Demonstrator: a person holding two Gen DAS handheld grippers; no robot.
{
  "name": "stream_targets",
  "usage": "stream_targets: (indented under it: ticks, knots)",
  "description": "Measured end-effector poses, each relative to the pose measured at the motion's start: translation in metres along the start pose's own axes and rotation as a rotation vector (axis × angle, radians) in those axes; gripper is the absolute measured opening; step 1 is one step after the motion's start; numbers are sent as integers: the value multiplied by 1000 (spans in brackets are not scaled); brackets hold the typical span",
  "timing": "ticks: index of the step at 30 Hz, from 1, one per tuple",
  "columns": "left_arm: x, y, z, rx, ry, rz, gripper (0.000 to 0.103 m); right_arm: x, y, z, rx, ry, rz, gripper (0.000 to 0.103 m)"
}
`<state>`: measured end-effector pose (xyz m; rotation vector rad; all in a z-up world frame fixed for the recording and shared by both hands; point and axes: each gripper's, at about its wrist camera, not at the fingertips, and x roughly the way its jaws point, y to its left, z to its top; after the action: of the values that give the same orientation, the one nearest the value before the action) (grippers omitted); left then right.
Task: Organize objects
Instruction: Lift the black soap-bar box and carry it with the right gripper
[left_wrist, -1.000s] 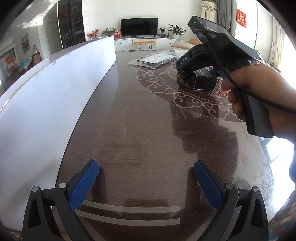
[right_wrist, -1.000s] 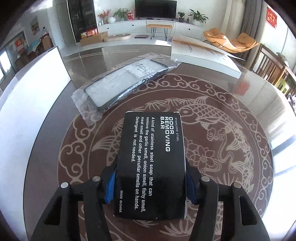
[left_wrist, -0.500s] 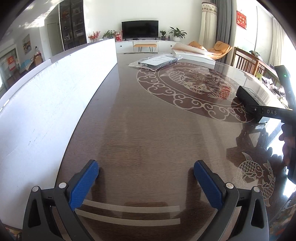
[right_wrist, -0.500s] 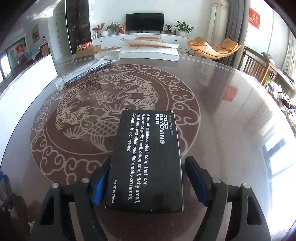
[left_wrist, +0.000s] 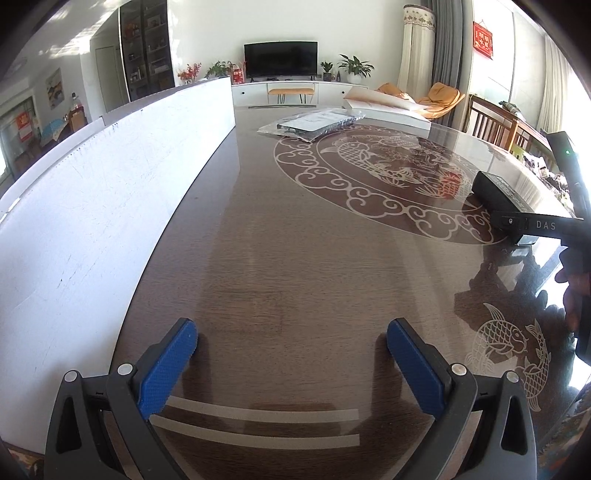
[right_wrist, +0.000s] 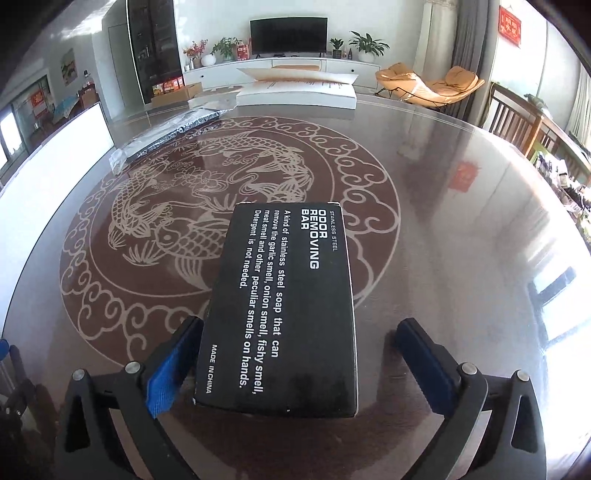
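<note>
Table (right_wrist: 461, 229) glossy, dark, koi medallion (right_wrist: 229, 199); television (right_wrist: 288, 35) on far wall.

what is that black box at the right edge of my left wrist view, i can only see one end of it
Observer: The right wrist view shows its top. The box is printed "odor removing bar", a stainless steel soap.
Operator: is it gripped or lying loose
Observer: It lies flat on the table between the jaws of the right gripper, which are opening. There is a clear gap between the box and one finger, and the other finger sits close against the box's side.
</note>
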<state>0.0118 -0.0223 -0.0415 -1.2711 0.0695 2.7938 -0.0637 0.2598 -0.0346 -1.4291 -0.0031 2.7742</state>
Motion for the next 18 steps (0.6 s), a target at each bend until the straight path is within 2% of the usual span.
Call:
stream_targets:
  ticks: [6,13,18]
  knots:
    - [1,0,6,-74,79,57,103,0,0,0,0,0,0,103]
    - [-3,2,-1,-37,56,23,103,0,0,0,0,0,0,103]
    - [-5,1,-4,-46,40,31,103,0,0,0,0,0,0,103]
